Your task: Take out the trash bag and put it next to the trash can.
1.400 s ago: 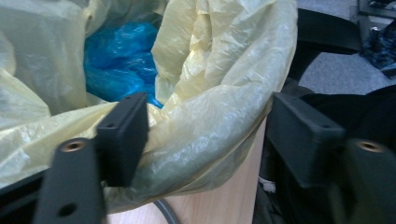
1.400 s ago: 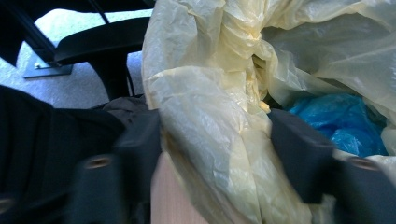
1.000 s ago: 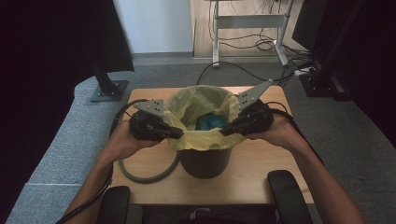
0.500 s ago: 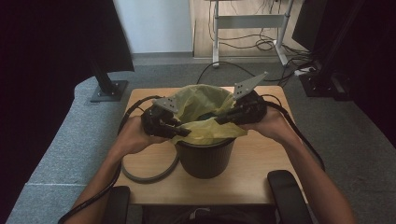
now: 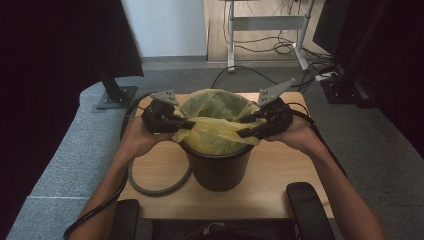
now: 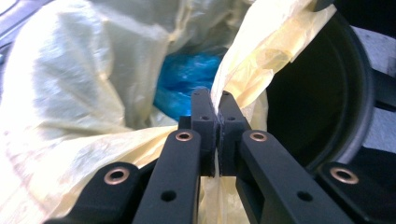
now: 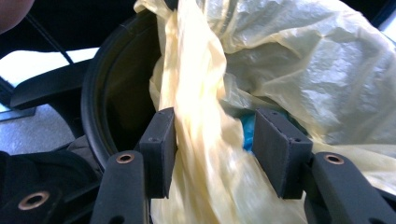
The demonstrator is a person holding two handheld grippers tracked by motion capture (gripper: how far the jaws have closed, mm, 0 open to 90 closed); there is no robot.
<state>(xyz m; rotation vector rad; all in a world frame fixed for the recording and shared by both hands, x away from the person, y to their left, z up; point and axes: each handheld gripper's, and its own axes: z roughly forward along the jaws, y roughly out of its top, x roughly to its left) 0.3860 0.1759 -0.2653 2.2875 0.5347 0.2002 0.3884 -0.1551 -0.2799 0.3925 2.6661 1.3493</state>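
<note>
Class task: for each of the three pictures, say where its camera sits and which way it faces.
High view: above the person's side, looking down on the table; forearms, left gripper, right gripper.
Left gripper view: rides the left gripper, facing into the bin; jaws pinch the yellow bag.
Right gripper view: rides the right gripper; jaws have just opened around the bag.
All share bag and bin.

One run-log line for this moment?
left gripper: shut on yellow bag | right gripper: jaws just opening, bag between | bin: on table
</note>
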